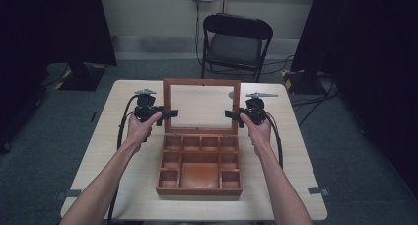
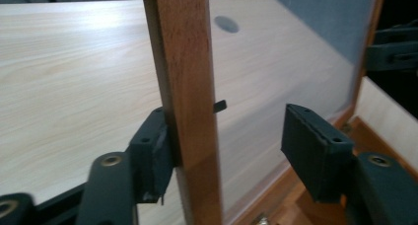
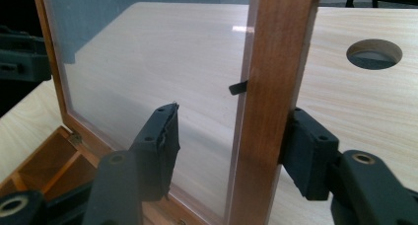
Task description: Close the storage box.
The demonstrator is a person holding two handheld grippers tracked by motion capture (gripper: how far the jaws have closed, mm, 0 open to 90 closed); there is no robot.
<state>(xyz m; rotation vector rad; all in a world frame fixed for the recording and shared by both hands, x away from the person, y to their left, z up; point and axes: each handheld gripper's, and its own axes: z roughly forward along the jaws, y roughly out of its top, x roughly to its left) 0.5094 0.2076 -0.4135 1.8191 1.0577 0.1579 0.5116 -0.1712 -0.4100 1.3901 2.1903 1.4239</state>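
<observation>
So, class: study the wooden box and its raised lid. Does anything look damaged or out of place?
Nothing stands out. The wooden box sits square on the table, compartments empty; its glass-paned lid stands upright, pane unbroken.

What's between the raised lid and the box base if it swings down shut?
Nothing visible. The lid stands upright on its hinges; the compartments of the box base look empty. The left gripper and right gripper straddle the lid's side rails, above the base.

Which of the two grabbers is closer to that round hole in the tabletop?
Right. The right gripper at the lid's right side sits just below the hole; the left gripper is across the lid.
</observation>
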